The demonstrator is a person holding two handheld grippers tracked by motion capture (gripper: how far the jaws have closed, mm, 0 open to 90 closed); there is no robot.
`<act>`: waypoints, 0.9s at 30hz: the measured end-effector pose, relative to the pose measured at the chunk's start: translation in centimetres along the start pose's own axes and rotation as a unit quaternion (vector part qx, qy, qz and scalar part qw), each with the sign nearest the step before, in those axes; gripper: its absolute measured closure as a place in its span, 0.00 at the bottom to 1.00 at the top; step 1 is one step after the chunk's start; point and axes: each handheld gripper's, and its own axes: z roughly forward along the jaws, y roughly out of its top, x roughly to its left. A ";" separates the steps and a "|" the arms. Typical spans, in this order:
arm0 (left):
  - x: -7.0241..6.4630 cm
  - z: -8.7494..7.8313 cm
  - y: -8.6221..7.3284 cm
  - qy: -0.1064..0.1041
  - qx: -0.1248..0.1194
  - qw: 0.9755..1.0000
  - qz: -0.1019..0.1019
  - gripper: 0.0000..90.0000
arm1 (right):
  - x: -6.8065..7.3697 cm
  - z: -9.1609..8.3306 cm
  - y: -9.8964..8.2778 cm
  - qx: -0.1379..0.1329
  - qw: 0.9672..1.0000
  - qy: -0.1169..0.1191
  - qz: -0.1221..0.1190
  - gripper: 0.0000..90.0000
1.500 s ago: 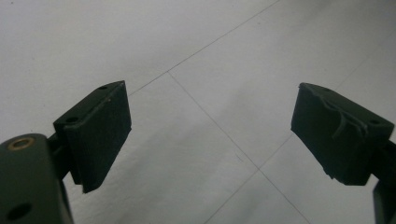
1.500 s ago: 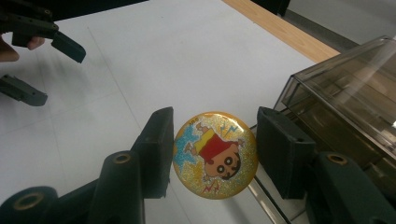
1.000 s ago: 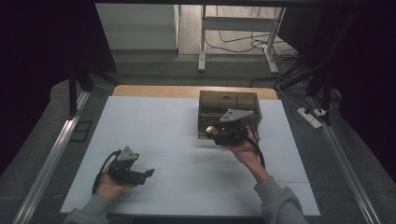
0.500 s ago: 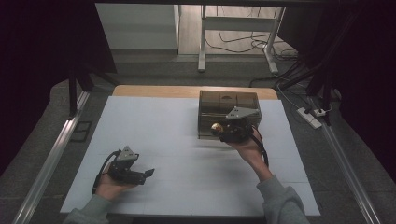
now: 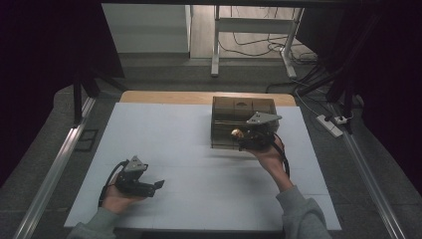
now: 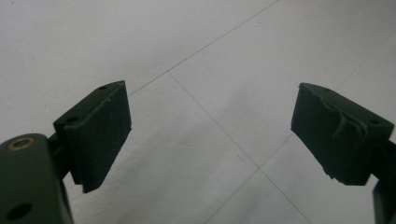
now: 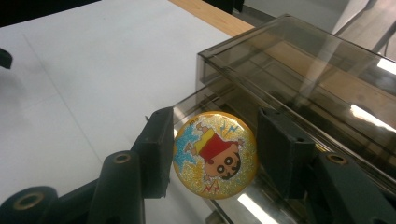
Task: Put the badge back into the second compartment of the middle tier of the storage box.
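Glittery gold, one round badge [image 7: 215, 155] sits clamped in the right tool [image 7: 212, 151] beside one smoky plastic box [image 7: 299, 84]; left tool [image 6: 210, 140] gapes empty.

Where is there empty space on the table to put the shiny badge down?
Lots of bare white table lies between the left gripper and the smoky clear box, and along the near edge between the two arms. It is crowded only at the box, where the right gripper holds the round badge against its front.

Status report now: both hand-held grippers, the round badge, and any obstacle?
Left hand-held gripper open, empty, low over the white table. Right hand-held gripper shut on the badge, at the smoky clear box. Nothing in the way.
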 end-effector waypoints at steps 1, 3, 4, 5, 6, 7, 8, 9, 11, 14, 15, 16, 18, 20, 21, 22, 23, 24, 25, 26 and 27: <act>0.0 0.0 0.0 0.000 0.000 1.000 0.000 0.14 | -0.2 0.0 -0.1 -0.001 1.000 -0.002 0.002 0.53; 0.0 0.0 0.0 0.000 0.000 1.000 0.000 0.14 | -0.5 -0.1 -0.2 0.001 1.000 -0.008 0.006 0.53; 0.0 0.0 0.0 0.000 0.000 1.000 0.000 0.14 | -0.7 -0.1 -0.3 0.000 1.000 -0.010 0.009 0.53; 0.0 0.0 0.0 0.000 0.001 1.000 0.001 0.14 | -0.9 -0.1 -0.4 0.002 1.000 -0.013 0.011 0.53; 0.0 0.0 0.0 0.000 0.001 1.000 0.001 0.14 | -1.1 0.0 -0.6 0.002 1.000 -0.015 0.013 0.53; 0.0 0.0 0.0 0.000 0.001 1.000 0.000 0.14 | -1.3 0.0 -0.7 0.003 1.000 -0.017 0.016 0.53; 0.0 0.0 0.0 0.000 0.001 1.000 0.001 0.14 | -1.5 0.0 -0.8 0.005 1.000 -0.019 0.018 0.53; 0.0 0.0 0.0 0.000 0.001 1.000 0.001 0.14 | -1.7 0.0 -0.9 0.005 1.000 -0.020 0.021 0.53; 0.0 0.0 0.0 0.000 0.001 1.000 0.000 0.14 | -2.0 0.1 -1.1 0.009 0.999 -0.022 0.025 0.53; 0.0 0.0 0.0 0.001 0.000 1.000 0.001 0.14 | -2.3 0.3 -1.4 0.016 0.999 -0.024 0.030 0.53; 0.0 0.0 0.0 0.001 0.000 1.000 0.001 0.14 | -2.4 0.4 -1.5 0.020 0.999 -0.025 0.031 0.53; 0.0 0.0 0.0 0.001 0.000 1.000 0.000 0.14 | -2.4 0.5 -1.6 0.023 0.999 -0.025 0.030 0.53; 0.0 0.0 0.0 0.001 0.000 1.000 0.000 0.14 | -2.5 0.7 -1.7 0.028 0.999 -0.024 0.031 0.53; 0.0 0.1 0.0 0.000 0.001 1.000 0.001 0.14 | -2.6 0.9 -1.9 0.032 0.999 -0.024 0.030 0.53; 0.0 0.1 0.0 0.000 0.001 1.000 0.001 0.14 | -2.6 1.0 -2.0 0.035 0.999 -0.025 0.030 0.53; 0.0 0.1 0.0 0.000 0.001 1.000 0.001 0.14 | -2.6 1.1 -2.0 0.035 0.999 -0.025 0.031 0.52; 0.0 0.1 0.0 0.000 0.001 1.000 0.001 0.14 | -2.7 1.2 -2.1 0.037 0.999 -0.025 0.031 0.52; 0.0 0.1 0.0 0.000 0.001 1.000 0.001 0.14 | -2.7 1.3 -2.2 0.039 0.998 -0.026 0.032 0.52; 0.0 0.1 0.0 0.000 0.001 1.000 0.001 0.14 | -2.7 1.4 -2.2 0.039 0.998 -0.027 0.031 0.52; 0.0 0.1 0.0 0.000 0.001 1.000 0.001 0.14 | -2.8 1.4 -2.3 0.039 0.998 -0.027 0.032 0.52; 0.0 0.1 0.0 0.000 0.002 1.000 0.001 0.14 | -2.8 1.4 -2.3 0.039 0.998 -0.027 0.032 0.52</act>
